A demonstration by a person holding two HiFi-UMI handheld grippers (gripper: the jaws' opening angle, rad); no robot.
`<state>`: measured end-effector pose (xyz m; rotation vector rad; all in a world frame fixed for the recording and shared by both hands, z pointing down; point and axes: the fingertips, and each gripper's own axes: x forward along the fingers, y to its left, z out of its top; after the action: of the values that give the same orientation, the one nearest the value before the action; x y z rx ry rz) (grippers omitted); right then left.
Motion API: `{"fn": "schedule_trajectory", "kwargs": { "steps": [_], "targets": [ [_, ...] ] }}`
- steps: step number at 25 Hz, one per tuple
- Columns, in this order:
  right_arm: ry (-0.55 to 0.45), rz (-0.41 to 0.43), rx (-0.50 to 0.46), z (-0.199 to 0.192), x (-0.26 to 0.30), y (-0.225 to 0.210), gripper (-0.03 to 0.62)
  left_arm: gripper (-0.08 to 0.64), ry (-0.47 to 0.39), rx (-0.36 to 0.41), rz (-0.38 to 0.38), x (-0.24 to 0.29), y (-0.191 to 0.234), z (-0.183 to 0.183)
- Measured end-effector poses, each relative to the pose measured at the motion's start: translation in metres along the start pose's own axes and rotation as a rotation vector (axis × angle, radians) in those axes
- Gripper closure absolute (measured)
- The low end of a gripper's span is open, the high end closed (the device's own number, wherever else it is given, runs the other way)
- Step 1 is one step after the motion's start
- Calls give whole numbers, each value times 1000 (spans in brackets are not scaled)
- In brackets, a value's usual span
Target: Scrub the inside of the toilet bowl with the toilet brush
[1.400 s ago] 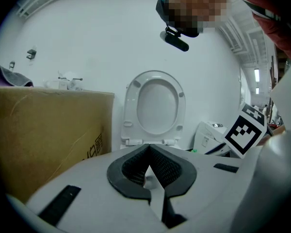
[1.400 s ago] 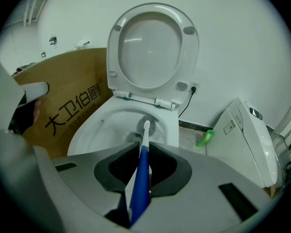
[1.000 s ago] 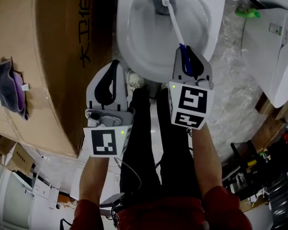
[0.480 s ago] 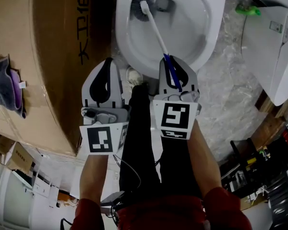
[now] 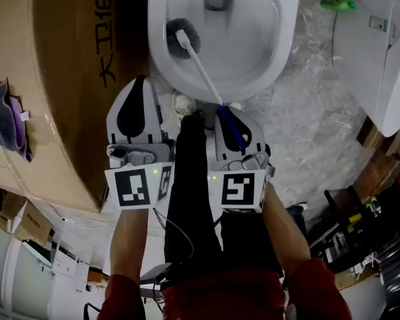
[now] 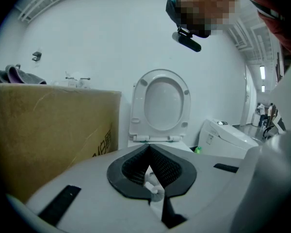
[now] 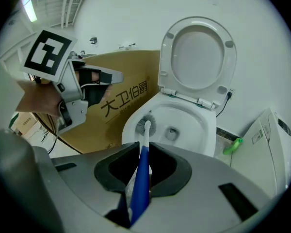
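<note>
White-shafted toilet brush (image 5: 201, 72) has blue grip, dark bristles.

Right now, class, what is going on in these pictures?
A person stands over the bowl with a gripper in each hand. The right gripper is shut on the blue handle of the brush, whose head rests against the bowl's left inner wall. The left gripper is shut and empty, held beside the box. The seat is up.

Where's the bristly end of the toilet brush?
Head view: the brush head sits against the left inner wall of the toilet bowl, left of the drain hole.
</note>
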<state>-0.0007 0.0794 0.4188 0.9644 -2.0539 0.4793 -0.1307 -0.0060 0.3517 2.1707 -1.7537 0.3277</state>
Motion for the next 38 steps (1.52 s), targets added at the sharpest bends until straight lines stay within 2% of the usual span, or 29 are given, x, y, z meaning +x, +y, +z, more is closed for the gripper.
{"fn": "schedule_trajectory", "kwargs": {
  "steps": [6,11,19,24,32,38],
  "targets": [
    [54,23,1,-37,-27,6,531,549,15,10,-24,-1,-19,-5],
    [88,12,-18,-58,-45,-7,531,549,32,13,-45,-2,-31,-12],
    [154,-86,-54,-85,-65,-45,531,549,39,33,-84,-1,-48,-12],
    [169,-157,-88,-88,-69,-72,531,549,45,43,-104,-1,-55,-14],
    [151,-254,-130,-70,-56,-110,531,549,54,17,-110,0,-57,-16],
    [159,-303,-222,-52,-31,-134,531,549,44,8,-111,5,-58,-9]
  ]
}}
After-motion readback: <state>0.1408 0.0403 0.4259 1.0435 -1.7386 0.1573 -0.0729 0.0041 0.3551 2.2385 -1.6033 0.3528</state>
